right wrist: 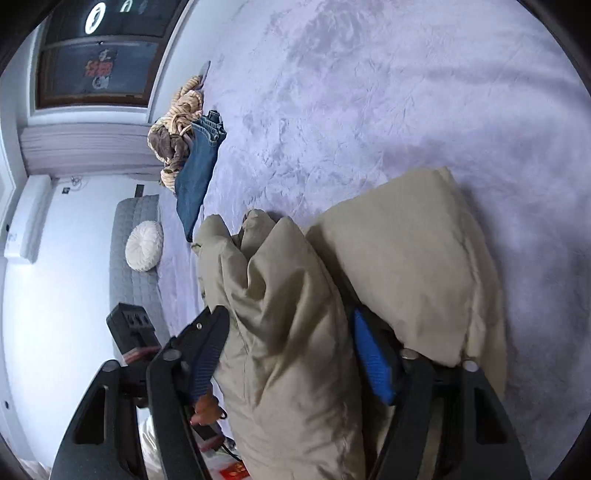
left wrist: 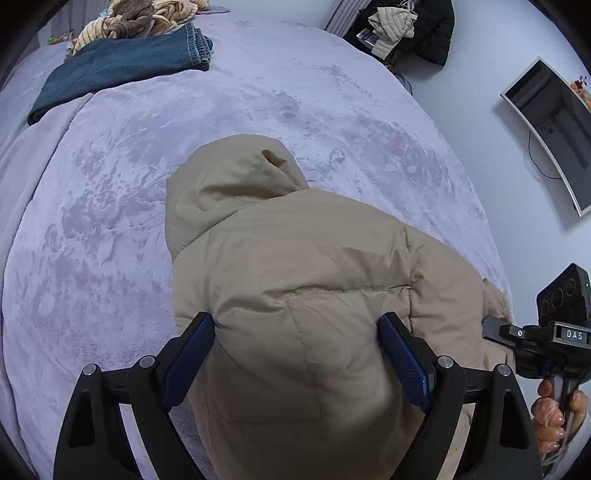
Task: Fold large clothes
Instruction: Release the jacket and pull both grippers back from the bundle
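A beige padded hooded jacket (left wrist: 295,280) lies on a bed covered by a pale lavender plush blanket (left wrist: 110,221), its hood (left wrist: 229,184) pointing away from the camera and its body partly folded into a bulky stack. No box, basket or other container shows in either view.

The left gripper (left wrist: 297,345) has its blue-padded fingers (left wrist: 192,354) spread wide, one at each side of a puffed section of the jacket, both pads touching the fabric — straddling it rather than pinching it. In the right wrist view, the right gripper (right wrist: 288,343) also stands wide, with a thick fold of the jacket (right wrist: 288,314) filling the space between its blue pads (right wrist: 373,362); the fabric presses against both, but whether it is truly clamped I cannot tell. From the left wrist view the right gripper (left wrist: 495,328) sits at the jacket's far edge, held by a hand (left wrist: 554,417) with pale polished nails.

Far across the bed lie folded blue denim jeans (left wrist: 122,62), touching a heap of tan-and-brown striped fleece (left wrist: 140,18). A black curved monitor (left wrist: 554,125) hangs on the white wall.
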`<state>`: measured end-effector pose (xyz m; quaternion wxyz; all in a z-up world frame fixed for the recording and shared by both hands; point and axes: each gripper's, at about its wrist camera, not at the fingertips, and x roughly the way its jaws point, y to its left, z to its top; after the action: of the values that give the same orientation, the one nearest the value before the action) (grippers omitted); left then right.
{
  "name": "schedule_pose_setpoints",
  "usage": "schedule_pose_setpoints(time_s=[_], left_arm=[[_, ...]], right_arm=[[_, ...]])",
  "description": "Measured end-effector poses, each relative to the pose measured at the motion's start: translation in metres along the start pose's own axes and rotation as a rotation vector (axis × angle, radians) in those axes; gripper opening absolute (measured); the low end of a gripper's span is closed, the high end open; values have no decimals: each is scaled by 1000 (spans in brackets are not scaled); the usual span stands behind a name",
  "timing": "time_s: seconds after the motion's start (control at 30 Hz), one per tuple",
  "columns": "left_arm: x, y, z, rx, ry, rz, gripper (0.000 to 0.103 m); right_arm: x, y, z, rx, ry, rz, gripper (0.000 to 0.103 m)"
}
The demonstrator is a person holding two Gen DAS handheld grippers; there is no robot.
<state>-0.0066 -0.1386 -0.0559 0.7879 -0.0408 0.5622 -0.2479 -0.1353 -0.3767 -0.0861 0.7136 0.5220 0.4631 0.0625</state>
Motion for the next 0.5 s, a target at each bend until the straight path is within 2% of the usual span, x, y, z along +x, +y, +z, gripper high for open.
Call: schedule_pose_setpoints(time_s=[0.03, 0.1, 0.2, 0.23, 0.3, 0.37, 0.5], left_arm=[[1, -5, 0, 12, -4, 6, 90], [3, -20, 0, 32, -14, -2, 90], [8, -52, -4, 103, -28, 4, 90], [11, -64, -6, 130, -31, 15, 90], [18, -79, -8, 152, -35, 36, 90], [27, -84, -9, 156, -31, 48, 96], [34, -79, -7, 141, -26, 75, 96]], right_arm=[[-1, 4, -1, -15, -13, -14, 11], [-11, 14, -4, -112, -39, -100, 9], [-23, 2, -10, -179, -61, -263, 8], [-28, -8, -13, -179, -64, -293, 8], [-37, -31, -15, -160, -73, -308, 8], [-35, -48, -12, -145, -83, -301, 8], [-26, -62, -2, -88, -77, -268, 9]])
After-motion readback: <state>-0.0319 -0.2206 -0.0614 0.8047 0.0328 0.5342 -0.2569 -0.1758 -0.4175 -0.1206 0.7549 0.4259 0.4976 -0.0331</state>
